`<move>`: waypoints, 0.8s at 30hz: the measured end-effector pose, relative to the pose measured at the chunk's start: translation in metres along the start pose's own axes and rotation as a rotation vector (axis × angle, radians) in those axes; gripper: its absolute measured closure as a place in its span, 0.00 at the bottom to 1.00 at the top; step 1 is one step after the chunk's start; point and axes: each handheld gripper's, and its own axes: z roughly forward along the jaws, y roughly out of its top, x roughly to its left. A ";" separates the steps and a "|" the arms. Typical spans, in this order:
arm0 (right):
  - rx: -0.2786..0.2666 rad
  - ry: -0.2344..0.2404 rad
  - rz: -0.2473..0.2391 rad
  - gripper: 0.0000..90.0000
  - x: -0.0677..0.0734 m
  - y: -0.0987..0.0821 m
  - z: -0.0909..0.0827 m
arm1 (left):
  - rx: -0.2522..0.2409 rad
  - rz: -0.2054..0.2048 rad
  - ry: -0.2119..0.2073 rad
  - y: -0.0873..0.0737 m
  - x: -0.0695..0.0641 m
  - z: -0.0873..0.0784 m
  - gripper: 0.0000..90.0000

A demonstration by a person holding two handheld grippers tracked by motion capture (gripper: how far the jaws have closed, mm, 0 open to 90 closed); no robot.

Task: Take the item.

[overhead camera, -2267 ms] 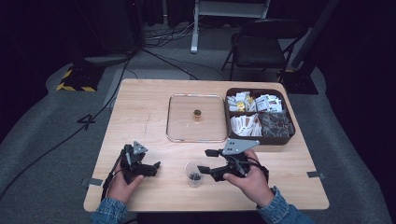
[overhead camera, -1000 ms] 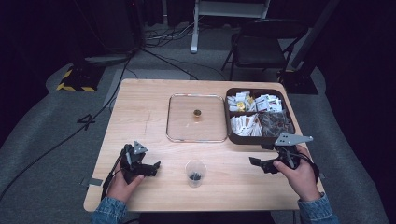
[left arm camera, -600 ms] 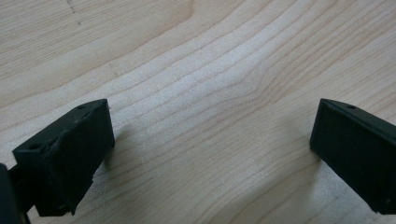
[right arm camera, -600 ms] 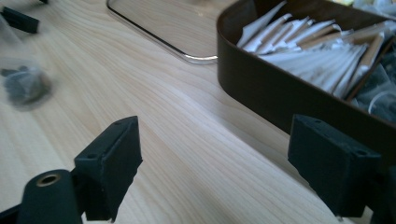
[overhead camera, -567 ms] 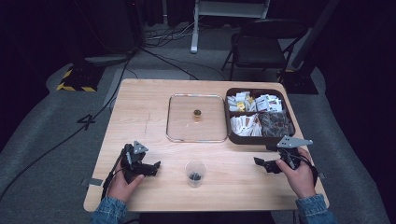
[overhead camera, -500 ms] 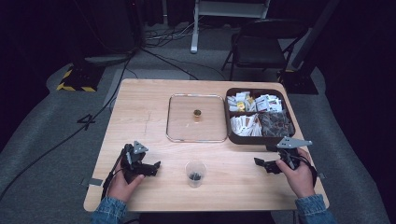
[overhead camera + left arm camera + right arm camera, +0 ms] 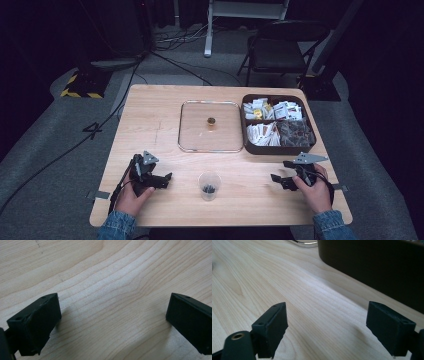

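Right gripper (image 7: 278,181) has pulled from the cup (image 7: 209,185) to the near right, both grippers spread and empty; cup looks light, probably thin plastic, grip mid-wall gently.

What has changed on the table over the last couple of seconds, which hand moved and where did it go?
The right gripper, which was beside the plastic cup, drew away to the table's right edge below the dark tray and sank toward the wood, jaws open and empty. The cup stands alone. The left gripper, the glass lid and the tray stayed put.
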 end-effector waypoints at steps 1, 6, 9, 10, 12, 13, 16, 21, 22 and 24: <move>0.003 -0.001 0.001 0.19 0.000 -0.002 0.001 | 0.000 0.002 0.002 0.000 0.000 0.000 0.00; 0.010 -0.006 0.005 0.19 0.002 -0.007 0.004 | 0.002 0.004 0.001 0.000 0.000 0.000 0.00; 0.017 -0.004 0.000 0.19 0.004 -0.009 0.006 | 0.004 0.001 -0.001 0.000 0.000 0.000 0.00; 0.015 -0.003 -0.003 0.18 0.005 -0.010 0.006 | 0.003 0.001 -0.001 0.000 0.000 0.000 0.00; 0.015 -0.011 -0.013 0.18 0.006 -0.011 0.006 | 0.004 0.002 -0.001 0.001 0.000 0.000 0.00; 0.016 -0.015 -0.018 0.18 0.006 -0.011 0.006 | 0.003 0.001 -0.001 0.001 0.000 0.000 0.00; 0.029 -0.051 -0.046 0.16 0.009 -0.011 0.008 | 0.001 0.002 0.000 0.001 0.000 0.000 0.00; 0.053 -0.077 -0.066 0.08 0.012 -0.008 0.013 | 0.001 0.002 0.000 0.001 0.000 0.001 0.00; 0.054 -0.077 -0.066 0.08 0.012 -0.008 0.013 | 0.001 0.002 0.000 0.001 0.000 0.001 0.00; 0.054 -0.078 -0.064 0.07 0.012 -0.008 0.014 | 0.004 0.004 -0.002 0.001 0.000 0.001 0.00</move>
